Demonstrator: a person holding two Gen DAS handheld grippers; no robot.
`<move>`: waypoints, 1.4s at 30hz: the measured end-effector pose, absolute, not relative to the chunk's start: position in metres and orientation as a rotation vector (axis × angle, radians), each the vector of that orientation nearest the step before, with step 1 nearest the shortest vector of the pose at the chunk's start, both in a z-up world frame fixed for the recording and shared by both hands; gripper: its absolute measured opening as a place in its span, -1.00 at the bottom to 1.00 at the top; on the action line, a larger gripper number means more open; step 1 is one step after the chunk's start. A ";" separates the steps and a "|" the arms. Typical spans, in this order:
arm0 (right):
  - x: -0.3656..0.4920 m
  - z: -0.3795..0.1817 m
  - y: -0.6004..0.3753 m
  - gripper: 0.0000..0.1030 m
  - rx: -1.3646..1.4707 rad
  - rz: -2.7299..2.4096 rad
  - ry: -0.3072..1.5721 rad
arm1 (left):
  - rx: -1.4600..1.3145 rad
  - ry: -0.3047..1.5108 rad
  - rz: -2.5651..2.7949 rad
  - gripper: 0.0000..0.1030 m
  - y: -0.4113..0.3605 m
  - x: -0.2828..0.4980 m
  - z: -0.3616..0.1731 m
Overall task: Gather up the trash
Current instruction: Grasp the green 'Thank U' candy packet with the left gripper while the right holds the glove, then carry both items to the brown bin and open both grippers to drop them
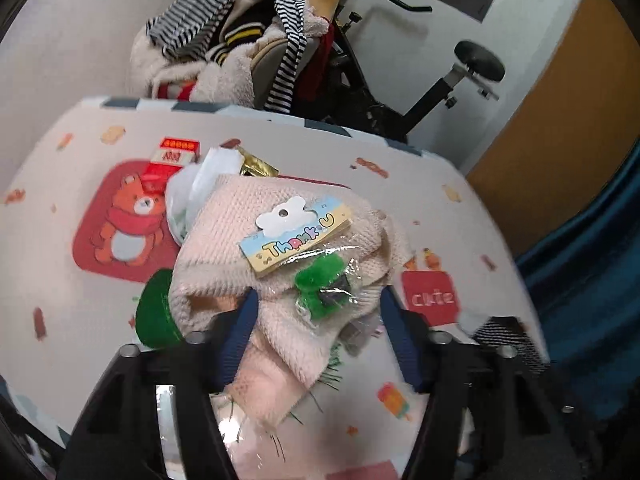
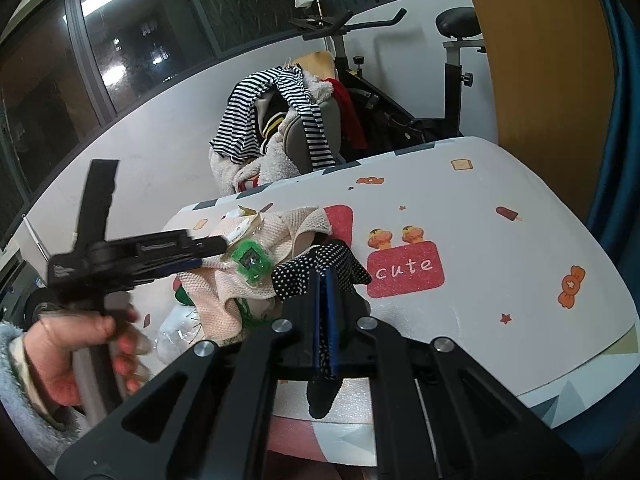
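Observation:
My left gripper (image 1: pixel 319 294) stands open over a pink waffle cloth (image 1: pixel 248 216) on the table. On the cloth, between the blue fingers (image 1: pixel 245 320), lies a clear plastic packet (image 1: pixel 320 280) with a "Thank U" card and a green piece inside; the pads do not press on it. In the right wrist view the same packet (image 2: pixel 249 262) lies just beyond the left gripper (image 2: pixel 212 254), which a hand (image 2: pixel 76 344) holds. My right gripper (image 2: pixel 325 278) is shut on a black cloth with white dots (image 2: pixel 320 258), which drapes over its fingers.
A red box (image 1: pixel 174 156), a gold wrapper (image 1: pixel 258 167), a white plastic bag (image 1: pixel 200 184) and a green object (image 1: pixel 154 312) lie around the cloth. Crumpled clear plastic (image 2: pixel 180 332) lies near the table's front edge. Behind the table (image 2: pixel 500 264) stand a clothes-heaped chair (image 1: pixel 240 52) and an exercise bike (image 1: pixel 440 92).

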State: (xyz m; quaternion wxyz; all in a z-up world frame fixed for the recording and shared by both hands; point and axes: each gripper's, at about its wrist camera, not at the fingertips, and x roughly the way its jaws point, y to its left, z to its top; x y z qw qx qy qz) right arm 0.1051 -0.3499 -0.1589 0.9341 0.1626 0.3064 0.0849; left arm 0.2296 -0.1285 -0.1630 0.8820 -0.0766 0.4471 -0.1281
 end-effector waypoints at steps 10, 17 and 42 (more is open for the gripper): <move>0.110 -0.166 -0.370 -0.86 0.351 0.155 0.629 | -0.161 1.027 -0.068 0.54 -0.155 0.269 -0.196; 0.112 -0.175 -0.379 -0.86 0.371 0.140 0.647 | -0.224 1.023 -0.040 -0.05 -0.146 0.273 -0.205; 0.080 -0.149 -0.344 -0.86 0.345 0.200 0.639 | -0.283 0.991 -0.301 -0.14 -0.092 0.187 -0.150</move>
